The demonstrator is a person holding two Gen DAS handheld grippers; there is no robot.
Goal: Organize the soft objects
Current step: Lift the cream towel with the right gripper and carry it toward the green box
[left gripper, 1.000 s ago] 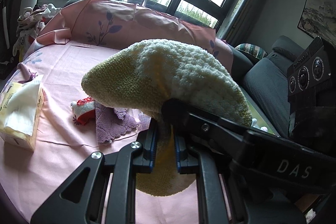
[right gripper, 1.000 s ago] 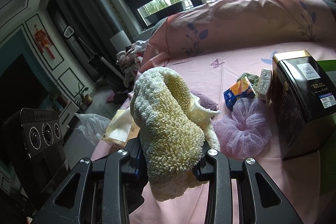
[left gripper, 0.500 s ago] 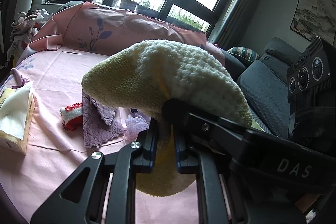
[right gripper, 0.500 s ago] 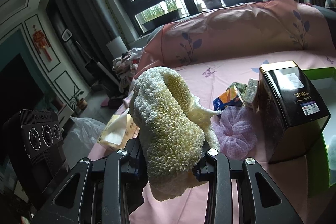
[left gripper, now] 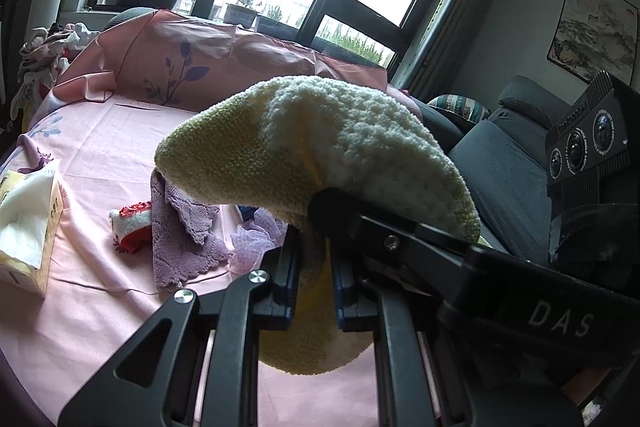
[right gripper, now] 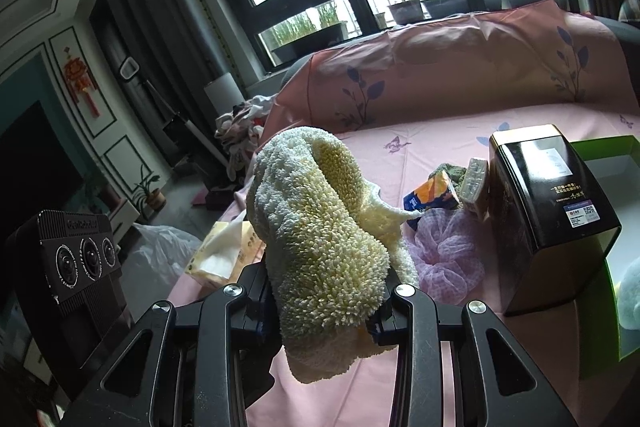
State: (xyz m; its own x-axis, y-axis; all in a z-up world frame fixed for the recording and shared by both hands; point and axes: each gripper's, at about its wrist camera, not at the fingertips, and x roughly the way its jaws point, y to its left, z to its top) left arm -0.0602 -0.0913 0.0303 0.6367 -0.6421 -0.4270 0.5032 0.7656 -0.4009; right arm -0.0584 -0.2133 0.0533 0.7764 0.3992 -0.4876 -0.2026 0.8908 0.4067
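The cream hat is held off the table by both tongs, left and right, each clamped on it. Still unsorted: purple cloth, scrunchie, red-white sock; the green box looks barely filled.

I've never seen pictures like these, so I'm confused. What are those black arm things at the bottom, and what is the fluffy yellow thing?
Those black things are grippers: two-finger tongs that a person holds, one in each hand. Each carries a small camera looking along its fingers, so one picture comes from the left gripper and the other from the right gripper.

The fluffy yellow thing is a soft knitted cloth. Both grippers are squeezing it at once and holding it up above a pink tablecloth.

Lying on the tablecloth are a tissue box, a purple knitted cloth, a small red and white fabric item, a lilac mesh scrunchie, a black tin box and an orange and blue packet. At the right edge is a green box.

Behind are windows with plants.
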